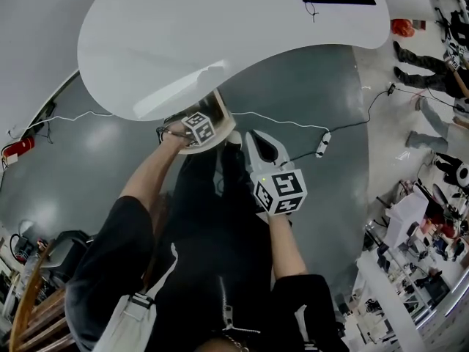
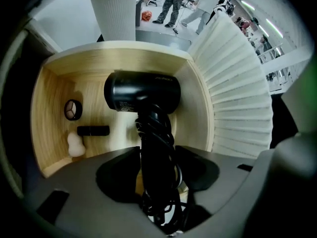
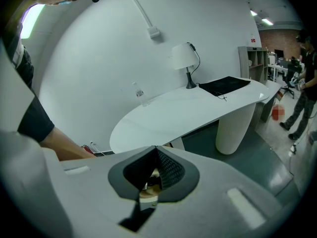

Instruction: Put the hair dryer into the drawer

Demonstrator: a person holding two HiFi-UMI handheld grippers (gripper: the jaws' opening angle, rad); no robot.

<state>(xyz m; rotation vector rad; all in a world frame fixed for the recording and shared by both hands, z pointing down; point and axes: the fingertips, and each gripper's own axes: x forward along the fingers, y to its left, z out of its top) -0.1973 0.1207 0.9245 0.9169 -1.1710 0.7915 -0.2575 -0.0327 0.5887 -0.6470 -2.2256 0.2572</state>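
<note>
The black hair dryer (image 2: 143,90) lies inside the open wooden drawer (image 2: 49,113), barrel across the back, handle toward me with its cord wound around it. My left gripper (image 2: 157,167) points steeply down into the drawer. Its jaws stand on either side of the handle with a little gap showing, so it is open. In the head view the left gripper (image 1: 205,123) is over the drawer (image 1: 222,107) beneath the desk edge. My right gripper (image 1: 253,136) hovers just right of the drawer, empty. In its own view the right gripper (image 3: 156,150) has its tips touching, shut.
A round compact (image 2: 73,109), a black tube (image 2: 93,131) and a white sponge (image 2: 75,144) lie at the drawer's left. The white curved desk (image 1: 220,28) overhangs it, with a ribbed leg (image 2: 237,93) beside. A cable and power strip (image 1: 322,144) cross the floor.
</note>
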